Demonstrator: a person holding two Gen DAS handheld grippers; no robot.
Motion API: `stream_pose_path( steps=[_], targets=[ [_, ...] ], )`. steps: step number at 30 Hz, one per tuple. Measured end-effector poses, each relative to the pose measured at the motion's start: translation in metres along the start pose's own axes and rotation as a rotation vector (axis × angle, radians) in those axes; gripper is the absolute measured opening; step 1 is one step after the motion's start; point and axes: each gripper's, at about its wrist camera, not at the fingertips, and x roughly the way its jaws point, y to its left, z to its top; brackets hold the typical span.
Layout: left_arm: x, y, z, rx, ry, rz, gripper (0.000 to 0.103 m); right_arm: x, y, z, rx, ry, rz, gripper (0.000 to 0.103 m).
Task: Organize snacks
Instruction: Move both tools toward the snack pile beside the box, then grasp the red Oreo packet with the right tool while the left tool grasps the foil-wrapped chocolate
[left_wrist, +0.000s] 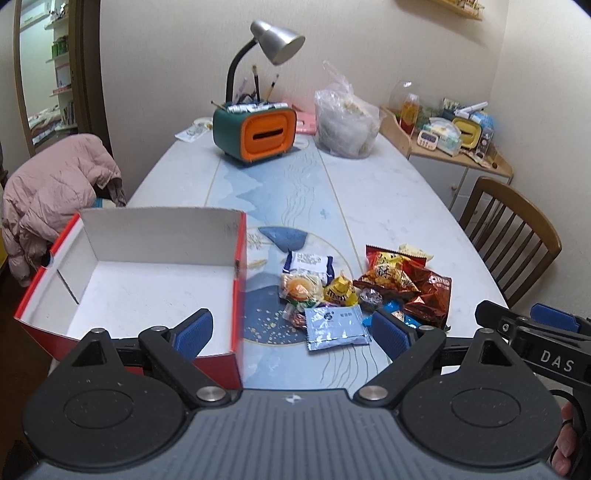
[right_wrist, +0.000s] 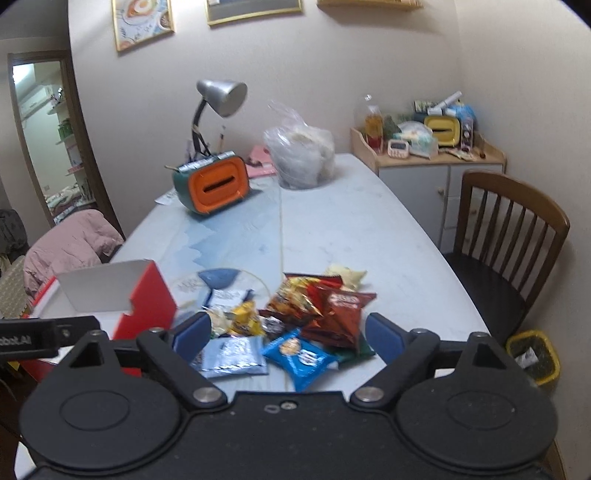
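A red box with a white inside (left_wrist: 147, 280) stands open on the table's near left; in the right wrist view its red corner (right_wrist: 147, 299) shows at the left. A heap of snack packets lies right of it: red chip bags (left_wrist: 410, 284), a yellow packet (left_wrist: 341, 290), a pale blue sachet (left_wrist: 334, 328). In the right wrist view the sachet (right_wrist: 234, 356) and a blue packet (right_wrist: 299, 356) lie nearest. My left gripper (left_wrist: 291, 332) hangs open over the box's right wall and the sachet. My right gripper (right_wrist: 286, 332) is open above the heap, touching nothing.
An orange-and-green tissue box with a desk lamp (left_wrist: 255, 136) and a clear plastic bag (left_wrist: 347, 122) stand at the table's far end. A wooden chair (right_wrist: 506, 251) is on the right, a pink jacket (left_wrist: 55, 195) on a chair at left, a yellow bin (right_wrist: 533, 356) on the floor.
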Motion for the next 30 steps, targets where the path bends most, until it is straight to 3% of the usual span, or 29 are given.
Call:
stream_pose_path(
  steps=[9,21,30],
  targets=[
    [0.026,-0.013,-0.002,-0.017,0.057,0.025,0.093,0.061,-0.044,0.01,0.071,0.093,0.025,0.089],
    [0.066,-0.03,0.005,-0.018,0.107,0.043,0.093,0.157,-0.074,0.017,0.122,0.272,0.047,0.08],
    [0.092,-0.049,0.009,0.035,0.114,0.017,0.093,0.188,-0.082,0.016,0.131,0.349,0.077,0.07]
  ],
)
